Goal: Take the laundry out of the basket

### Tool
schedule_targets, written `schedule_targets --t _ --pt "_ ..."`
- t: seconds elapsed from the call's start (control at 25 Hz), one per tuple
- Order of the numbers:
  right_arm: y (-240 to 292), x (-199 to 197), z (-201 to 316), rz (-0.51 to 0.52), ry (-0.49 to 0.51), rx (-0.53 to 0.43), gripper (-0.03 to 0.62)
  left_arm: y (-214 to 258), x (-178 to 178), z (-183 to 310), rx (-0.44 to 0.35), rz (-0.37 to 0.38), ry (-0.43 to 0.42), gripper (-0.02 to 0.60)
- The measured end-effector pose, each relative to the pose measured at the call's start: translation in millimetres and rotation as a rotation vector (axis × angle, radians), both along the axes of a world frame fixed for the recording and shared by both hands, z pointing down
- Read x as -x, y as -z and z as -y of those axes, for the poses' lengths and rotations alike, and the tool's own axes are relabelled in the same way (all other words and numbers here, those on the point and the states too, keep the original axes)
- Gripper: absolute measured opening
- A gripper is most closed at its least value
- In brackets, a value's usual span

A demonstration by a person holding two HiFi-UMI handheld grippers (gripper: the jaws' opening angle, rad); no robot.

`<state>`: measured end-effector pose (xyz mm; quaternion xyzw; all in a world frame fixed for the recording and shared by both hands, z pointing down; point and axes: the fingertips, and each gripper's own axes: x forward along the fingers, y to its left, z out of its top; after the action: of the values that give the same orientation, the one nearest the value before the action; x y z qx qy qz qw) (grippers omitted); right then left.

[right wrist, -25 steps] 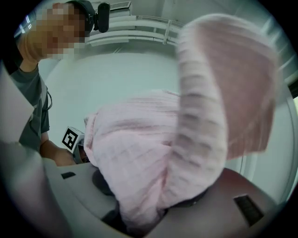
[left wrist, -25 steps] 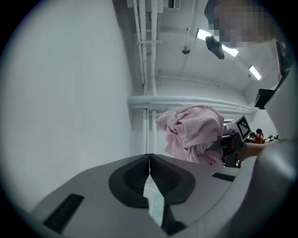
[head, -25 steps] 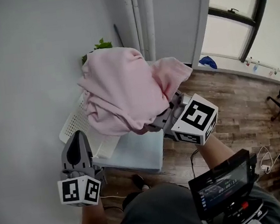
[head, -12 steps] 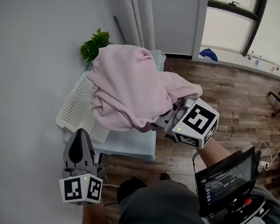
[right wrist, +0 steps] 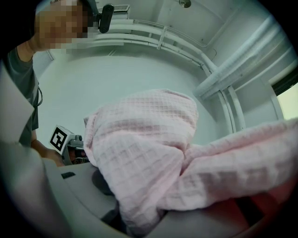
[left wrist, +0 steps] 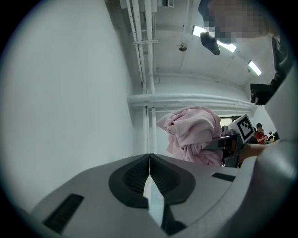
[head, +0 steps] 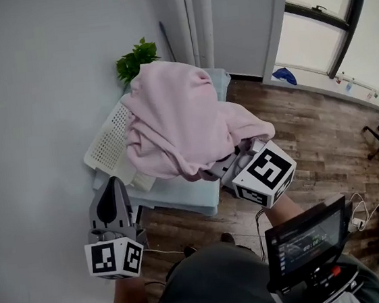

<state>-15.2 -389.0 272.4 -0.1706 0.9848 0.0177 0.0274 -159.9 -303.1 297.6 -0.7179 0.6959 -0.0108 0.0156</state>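
Note:
A big pink waffle-weave cloth hangs bunched in the air over the white perforated laundry basket. My right gripper is shut on the cloth's lower right edge, its jaws buried in the folds. In the right gripper view the cloth drapes over both jaws and fills the middle. My left gripper is low at the left, apart from the cloth and in front of the basket, shut and holding nothing. In the left gripper view its jaws meet, with the cloth beyond them.
The basket rests on a pale blue low table against the grey wall. A green plant stands behind it by vertical pipes. Wooden floor stretches right toward the window. A small screen unit is at the person's waist.
The pink cloth and my right gripper have drifted slightly right and lower, uncovering the plant behind. My left gripper has stayed almost where it was.

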Motion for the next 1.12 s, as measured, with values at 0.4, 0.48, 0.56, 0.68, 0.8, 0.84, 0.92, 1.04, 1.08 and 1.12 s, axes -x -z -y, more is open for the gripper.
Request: schedule_targets --t 0.4,0.48,0.56,0.68,0.8,0.84,0.92,1.04,1.08,1.12 --pt "0.3 39.8 -9.6 -0.006 -0.05 0.033 0.241 17.3 43.1 -7.0 0.004 -0.015 0.015 0.011" --pt "-3.8 45.4 -10.4 -0.006 -0.068 0.027 0.24 10.5 52.9 -7.9 -0.006 -0.035 0.015 0.011" --pt "-12.4 50.6 -17.1 -0.006 -0.08 0.02 0.24 1.7 60.1 -15.0 -0.01 -0.037 0.016 0.011" --pt "-8.0 48.5 -15.2 -0.017 -0.087 0.013 0.241 2.3 59.7 -12.7 -0.013 -0.051 0.012 0.011" --pt "-1.6 44.5 -10.8 -0.014 -0.092 0.013 0.24 12.1 55.1 -5.4 -0.008 -0.043 0.007 0.011" --pt "-5.5 46.0 -14.2 -0.01 -0.093 0.014 0.241 7.1 56.7 -8.3 -0.009 -0.042 0.005 0.011" --pt "-16.1 49.9 -21.2 -0.01 -0.095 0.009 0.241 -7.0 60.9 -15.1 -0.016 -0.047 0.0 0.011" --pt "-22.0 50.8 -22.3 -0.015 -0.099 0.005 0.241 -15.6 62.4 -15.6 -0.024 -0.062 -0.007 0.011" --pt "-22.2 50.2 -21.4 -0.014 -0.101 0.008 0.241 -15.0 62.3 -14.9 -0.023 -0.062 -0.007 0.011" --pt "-22.1 49.7 -20.5 -0.012 -0.103 0.012 0.241 -14.0 62.6 -14.5 -0.022 -0.062 -0.005 0.011"
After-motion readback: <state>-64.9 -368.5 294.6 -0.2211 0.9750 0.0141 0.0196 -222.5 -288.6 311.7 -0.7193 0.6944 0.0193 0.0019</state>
